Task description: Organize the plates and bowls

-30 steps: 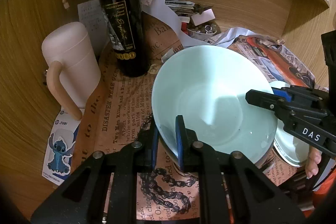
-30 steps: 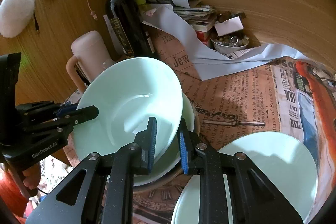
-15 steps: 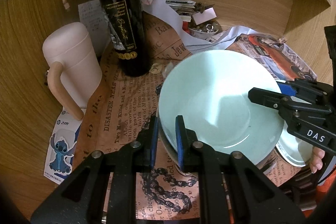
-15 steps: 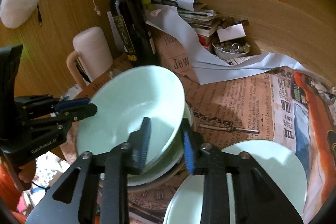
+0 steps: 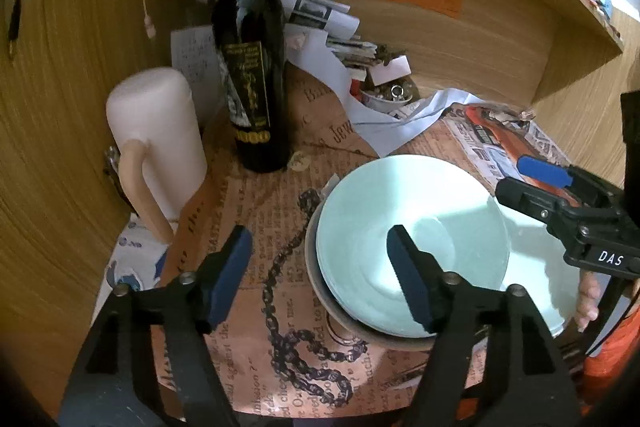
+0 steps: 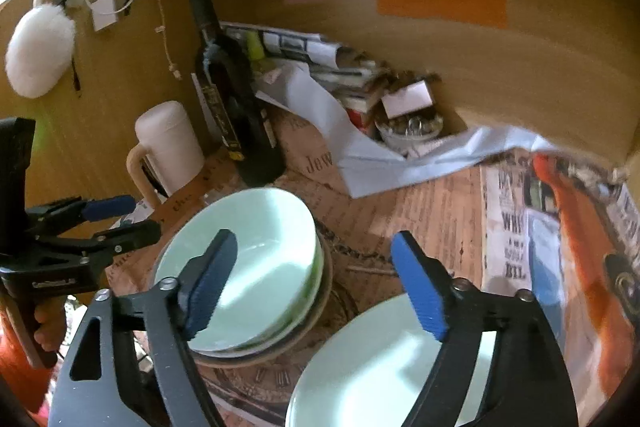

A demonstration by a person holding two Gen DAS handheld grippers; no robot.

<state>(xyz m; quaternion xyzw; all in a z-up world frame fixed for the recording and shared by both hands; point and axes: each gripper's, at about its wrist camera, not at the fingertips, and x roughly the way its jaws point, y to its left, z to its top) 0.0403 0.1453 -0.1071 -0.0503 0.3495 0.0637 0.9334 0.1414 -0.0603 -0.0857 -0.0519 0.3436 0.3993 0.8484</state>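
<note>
A pale green bowl (image 5: 412, 223) sits nested on other bowls on a brown dish; it also shows in the right wrist view (image 6: 256, 259). A pale green plate (image 6: 384, 367) lies to its right, seen in the left wrist view (image 5: 540, 267) behind the bowl. My left gripper (image 5: 320, 275) is open and empty, its jaws straddling the bowl's left rim from above. My right gripper (image 6: 316, 283) is open and empty, above the gap between bowl and plate. Each gripper shows in the other's view: the right one (image 5: 560, 195) and the left one (image 6: 100, 223).
A dark wine bottle (image 5: 250, 79) and a pink lidded mug (image 5: 154, 143) stand at the back left. A small dish of trinkets (image 6: 410, 131), papers and a white sheet lie at the back. Wooden walls enclose the desk. Newspaper covers the table.
Both grippers have opened and let go of the green bowl. The bowl has dropped from tilted to level, nested in the stack. Both grippers have drawn back and up.
</note>
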